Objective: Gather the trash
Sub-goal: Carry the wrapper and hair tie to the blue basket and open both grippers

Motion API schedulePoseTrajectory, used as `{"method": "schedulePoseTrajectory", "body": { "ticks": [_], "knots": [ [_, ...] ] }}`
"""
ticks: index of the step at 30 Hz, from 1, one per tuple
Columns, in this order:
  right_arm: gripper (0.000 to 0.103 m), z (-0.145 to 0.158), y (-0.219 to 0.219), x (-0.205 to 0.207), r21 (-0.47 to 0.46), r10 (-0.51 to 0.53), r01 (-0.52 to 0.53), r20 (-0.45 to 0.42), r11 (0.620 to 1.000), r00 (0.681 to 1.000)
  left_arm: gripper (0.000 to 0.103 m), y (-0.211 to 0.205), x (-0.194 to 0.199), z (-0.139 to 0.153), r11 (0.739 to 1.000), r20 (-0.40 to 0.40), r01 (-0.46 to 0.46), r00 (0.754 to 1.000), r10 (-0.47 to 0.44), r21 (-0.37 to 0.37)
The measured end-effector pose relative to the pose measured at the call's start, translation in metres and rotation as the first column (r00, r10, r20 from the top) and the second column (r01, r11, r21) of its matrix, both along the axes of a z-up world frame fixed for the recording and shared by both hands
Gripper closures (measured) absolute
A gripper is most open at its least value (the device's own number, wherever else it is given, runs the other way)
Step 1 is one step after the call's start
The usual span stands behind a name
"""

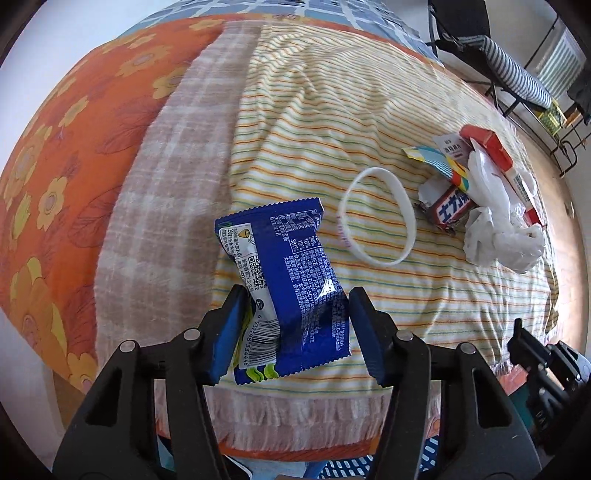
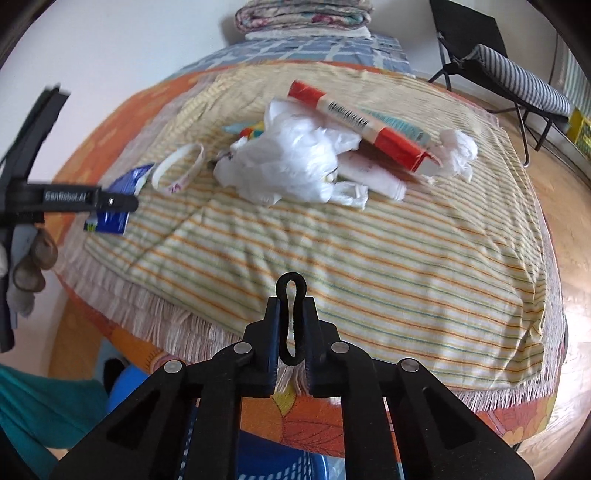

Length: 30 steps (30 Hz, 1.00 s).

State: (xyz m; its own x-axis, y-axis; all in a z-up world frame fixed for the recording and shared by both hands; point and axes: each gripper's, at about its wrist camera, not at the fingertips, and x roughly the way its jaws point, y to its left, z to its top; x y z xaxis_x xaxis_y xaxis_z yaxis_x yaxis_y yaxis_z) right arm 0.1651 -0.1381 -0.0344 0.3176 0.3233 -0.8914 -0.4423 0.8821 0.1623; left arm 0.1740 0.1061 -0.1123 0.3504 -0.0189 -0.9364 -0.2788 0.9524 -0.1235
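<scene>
A blue snack wrapper [image 1: 288, 284] lies on the striped towel [image 1: 332, 110] near its front edge. My left gripper [image 1: 295, 310] is open with its jaws on either side of the wrapper. It also shows in the right wrist view [image 2: 114, 201], over the wrapper [image 2: 110, 218]. My right gripper [image 2: 291, 325] is shut on a black hair tie [image 2: 291, 317], held above the towel's front fringe. A white wristband [image 1: 376, 216] lies beyond the wrapper. A pile of trash sits further right: crumpled white plastic [image 2: 295, 162], a red box [image 2: 362, 122], a candy bar wrapper [image 1: 452, 212].
The towel covers an orange flowered bedspread [image 1: 92, 147]. A blue basket [image 2: 280, 461] shows below the bed edge. A black chair with a striped cushion [image 2: 517, 81] stands at the back right on the wooden floor. Folded bedding [image 2: 303, 18] is stacked at the far end.
</scene>
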Motion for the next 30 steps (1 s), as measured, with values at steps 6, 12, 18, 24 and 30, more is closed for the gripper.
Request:
{"method": "schedulePoseTrajectory", "body": {
  "ticks": [6, 12, 18, 24, 30],
  "knots": [
    [0.094, 0.009, -0.005, 0.003, 0.036, -0.024, 0.023, 0.012, 0.999, 1.0, 0.045, 0.014, -0.013, 0.008, 1.0, 0.02, -0.02, 1.0, 0.021, -0.004],
    [0.094, 0.021, -0.01, -0.005, 0.066, -0.03, 0.027, 0.043, 0.997, 0.999, 0.045, 0.013, -0.035, 0.029, 1.0, 0.067, 0.003, 0.998, -0.001, -0.031],
    [0.094, 0.035, -0.012, -0.023, 0.075, -0.017, 0.011, 0.079, 0.997, 0.997, 0.045, -0.009, -0.057, 0.043, 0.997, 0.094, 0.068, 0.994, -0.063, -0.047],
    [0.094, 0.043, -0.008, -0.043, 0.089, 0.005, -0.013, 0.089, 0.996, 0.996, 0.045, -0.037, -0.075, 0.05, 0.99, 0.119, 0.14, 0.984, -0.135, -0.034],
    [0.094, 0.042, -0.006, -0.069, 0.086, 0.03, -0.037, 0.079, 0.996, 0.996, 0.045, -0.061, -0.1, 0.052, 0.98, 0.136, 0.2, 0.971, -0.197, -0.013]
  ]
}}
